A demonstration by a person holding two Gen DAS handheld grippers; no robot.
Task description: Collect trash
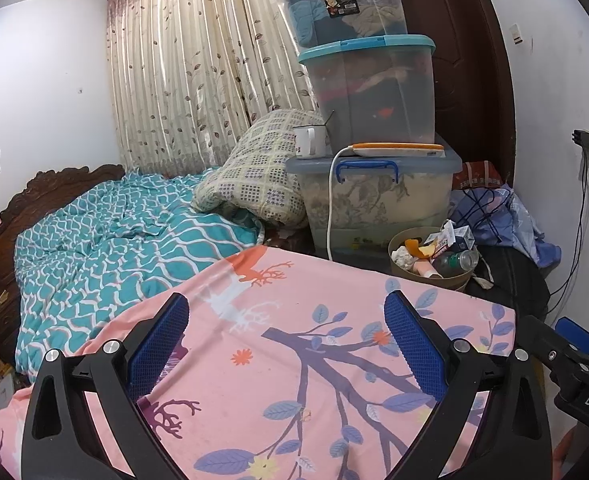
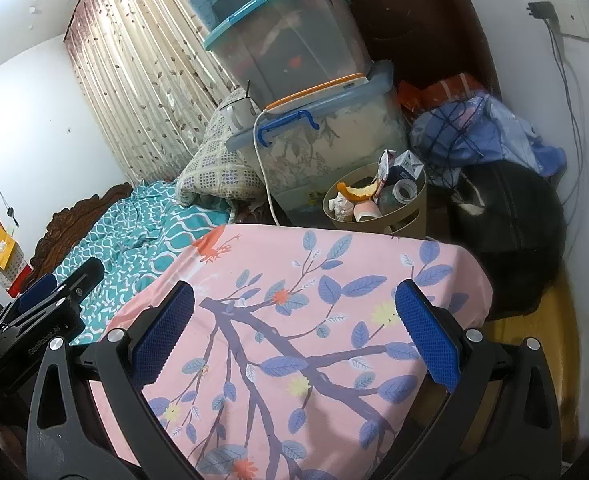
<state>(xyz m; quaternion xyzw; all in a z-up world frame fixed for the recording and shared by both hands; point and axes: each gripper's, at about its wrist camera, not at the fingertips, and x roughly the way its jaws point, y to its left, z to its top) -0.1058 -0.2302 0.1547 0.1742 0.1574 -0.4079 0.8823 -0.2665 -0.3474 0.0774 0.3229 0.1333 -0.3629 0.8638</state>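
**Bedroom, bin full**

Both grippers, left (image 1: 286, 344) and right (image 2: 294, 336), hang spread and empty over a pink sheet (image 1: 294, 380). Ahead and right stands the bin (image 2: 374, 200), heaped with trash (image 2: 378, 192). Stacked boxes (image 1: 362, 92) rise beyond; curtain (image 1: 198, 72) further left.

Soft daylight comes through the closed curtain (image 1: 198, 72), which glows brightest along its folds and is slightly washed out in both views. The rest of the room is evenly, moderately lit, with white walls reading a cool grey-blue. The clear storage boxes (image 1: 368, 92) carry faint sheen. Shadows are weak; the darkest area is beside the black bag (image 2: 514, 232). Fisheye distortion bends the walls and door, and black vignetting fills the corners. Focus is sharp throughout.
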